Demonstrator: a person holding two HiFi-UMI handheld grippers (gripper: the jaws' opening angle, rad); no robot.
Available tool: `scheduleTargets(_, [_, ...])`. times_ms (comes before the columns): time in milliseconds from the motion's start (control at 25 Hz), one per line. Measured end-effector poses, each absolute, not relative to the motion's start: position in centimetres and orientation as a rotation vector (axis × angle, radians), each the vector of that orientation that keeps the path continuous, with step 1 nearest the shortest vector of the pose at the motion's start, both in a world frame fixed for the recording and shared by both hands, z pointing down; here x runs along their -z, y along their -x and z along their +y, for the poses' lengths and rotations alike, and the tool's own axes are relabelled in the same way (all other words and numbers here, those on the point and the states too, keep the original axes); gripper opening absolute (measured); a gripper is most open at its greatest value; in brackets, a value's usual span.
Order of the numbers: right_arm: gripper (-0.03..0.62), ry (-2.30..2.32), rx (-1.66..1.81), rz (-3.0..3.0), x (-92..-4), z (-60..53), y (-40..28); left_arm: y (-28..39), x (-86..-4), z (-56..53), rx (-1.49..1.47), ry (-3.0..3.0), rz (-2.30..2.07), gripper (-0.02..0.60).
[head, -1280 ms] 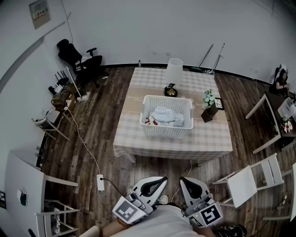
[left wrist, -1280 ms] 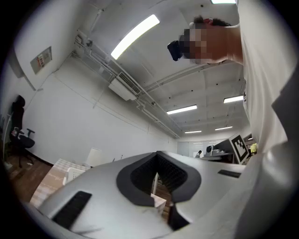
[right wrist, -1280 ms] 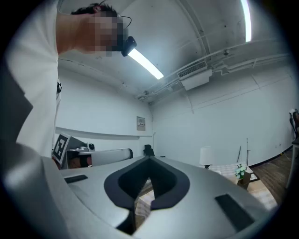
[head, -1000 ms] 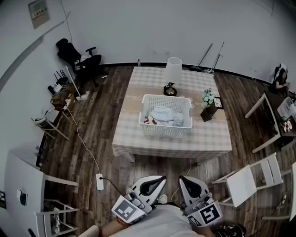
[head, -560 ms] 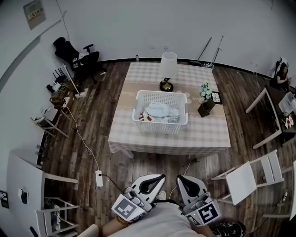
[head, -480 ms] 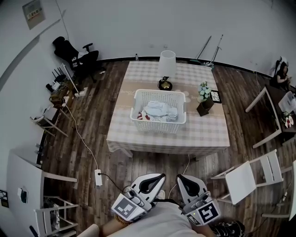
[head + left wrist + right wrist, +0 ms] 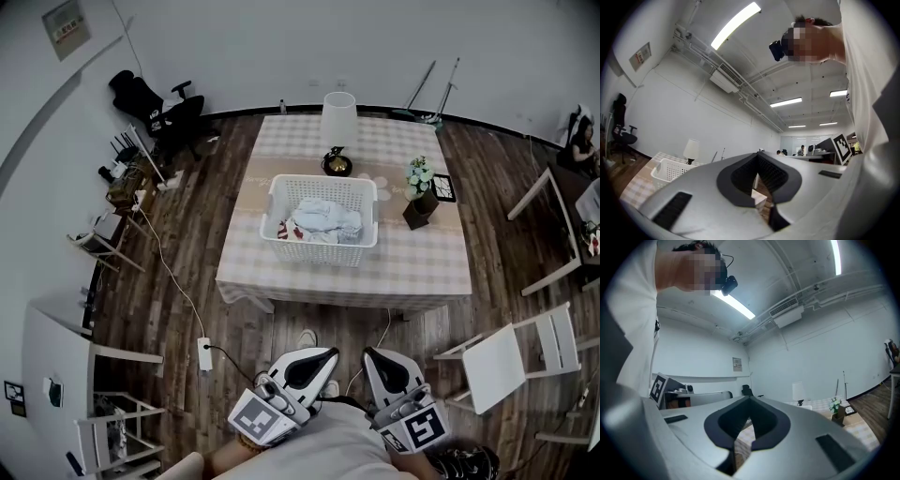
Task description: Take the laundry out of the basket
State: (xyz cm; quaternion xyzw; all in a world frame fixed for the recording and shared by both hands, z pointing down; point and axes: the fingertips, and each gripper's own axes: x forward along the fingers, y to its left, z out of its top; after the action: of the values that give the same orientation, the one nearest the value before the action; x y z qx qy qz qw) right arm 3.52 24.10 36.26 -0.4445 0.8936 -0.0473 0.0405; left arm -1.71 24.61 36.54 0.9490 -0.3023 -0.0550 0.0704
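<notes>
A white laundry basket stands in the middle of a table with a checked cloth. Crumpled white and pale blue laundry lies inside it, with a bit of red at its left. My left gripper and right gripper are held side by side close to my body, over the wooden floor and well short of the table. Both are shut with nothing between the jaws. In the left gripper view the basket shows far off at the left, beyond the left gripper. The right gripper points level at the room.
A white lamp and a flower pot stand on the table behind and to the right of the basket. A white chair is on the floor at the right. A power strip with its cable lies at the left.
The table and basket have shifted slightly left and up in the head view, and a foot now shows on the floor ahead. Both grippers stay shut near my body.
</notes>
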Motion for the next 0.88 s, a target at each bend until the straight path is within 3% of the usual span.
scheduleTargets(880, [-0.003,1.339,0.078,2.846,-34.0,2.1,6.2,9.8,-34.9,2.4,0.242,-2.863,-0.867,0.028])
